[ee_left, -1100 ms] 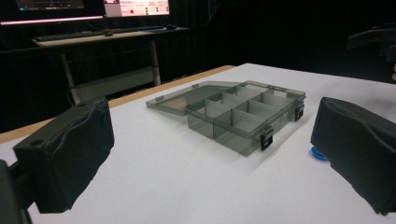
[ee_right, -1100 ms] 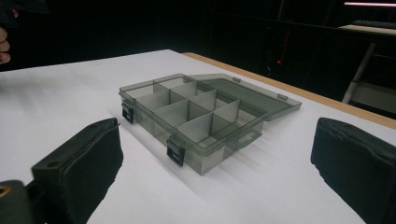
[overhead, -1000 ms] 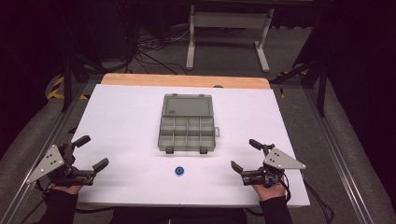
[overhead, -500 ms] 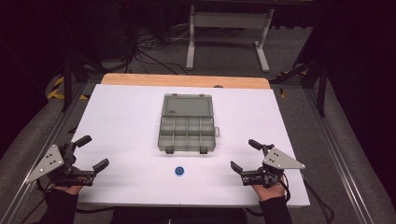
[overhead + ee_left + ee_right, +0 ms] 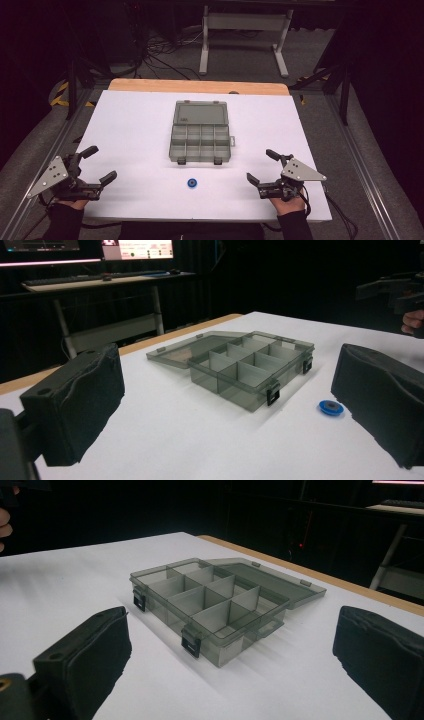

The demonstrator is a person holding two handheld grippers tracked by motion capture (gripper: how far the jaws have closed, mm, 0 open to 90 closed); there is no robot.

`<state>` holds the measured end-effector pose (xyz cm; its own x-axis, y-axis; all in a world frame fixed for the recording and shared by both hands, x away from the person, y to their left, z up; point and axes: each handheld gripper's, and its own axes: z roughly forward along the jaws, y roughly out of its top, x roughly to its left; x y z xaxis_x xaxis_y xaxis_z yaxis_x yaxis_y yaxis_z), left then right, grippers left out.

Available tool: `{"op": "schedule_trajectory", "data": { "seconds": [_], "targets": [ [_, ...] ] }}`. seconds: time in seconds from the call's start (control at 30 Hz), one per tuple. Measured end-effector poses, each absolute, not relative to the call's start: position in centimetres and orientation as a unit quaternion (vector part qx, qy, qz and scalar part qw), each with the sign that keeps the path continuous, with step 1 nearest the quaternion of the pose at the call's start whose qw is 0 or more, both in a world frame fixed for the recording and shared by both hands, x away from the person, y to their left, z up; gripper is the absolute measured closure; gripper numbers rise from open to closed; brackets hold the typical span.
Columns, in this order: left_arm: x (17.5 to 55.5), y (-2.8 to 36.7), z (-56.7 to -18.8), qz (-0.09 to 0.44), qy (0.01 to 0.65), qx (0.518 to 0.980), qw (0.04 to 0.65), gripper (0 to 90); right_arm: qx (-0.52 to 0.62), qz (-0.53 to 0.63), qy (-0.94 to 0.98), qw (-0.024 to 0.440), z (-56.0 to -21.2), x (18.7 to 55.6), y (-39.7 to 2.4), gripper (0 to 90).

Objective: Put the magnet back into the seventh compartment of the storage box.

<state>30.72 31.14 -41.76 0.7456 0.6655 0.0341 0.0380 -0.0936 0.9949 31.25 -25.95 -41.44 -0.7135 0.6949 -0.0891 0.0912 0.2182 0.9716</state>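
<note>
A grey see-through compartment box (image 5: pixel 200 141) lies open in the middle of the white table (image 5: pixel 125 125), its lid (image 5: pixel 201 113) folded flat toward the far side and its compartments empty. The same box (image 5: pixel 245 372) (image 5: pixel 210 612) faces both gripper views. A small blue ring-shaped part (image 5: pixel 191 183) (image 5: pixel 331 407) rests on the table just in front of the box. My left gripper (image 5: pixel 100 165) is open near the front left corner, holding nothing. My right gripper (image 5: pixel 262 167) is open near the front right edge, also holding nothing.
A wooden strip (image 5: pixel 200 86) runs along the table's far edge. Beyond it stand a metal stand (image 5: pixel 240 30) and loose cables on the floor. Metal rails (image 5: pixel 360 165) flank both sides of the table. A desk with a keyboard (image 5: pixel 95 277) stands in the background.
</note>
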Motion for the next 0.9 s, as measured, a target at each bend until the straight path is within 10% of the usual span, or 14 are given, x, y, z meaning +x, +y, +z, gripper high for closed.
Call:
{"op": "schedule_trajectory", "data": {
  "seconds": [0.9],
  "targets": [
    [30.7,31.1,-41.8,0.254,0.253,0.696,0.622,1.2,0.222,0.576,0.754,0.226,-39.6,32.9,-20.7,2.1]
  ]
}}
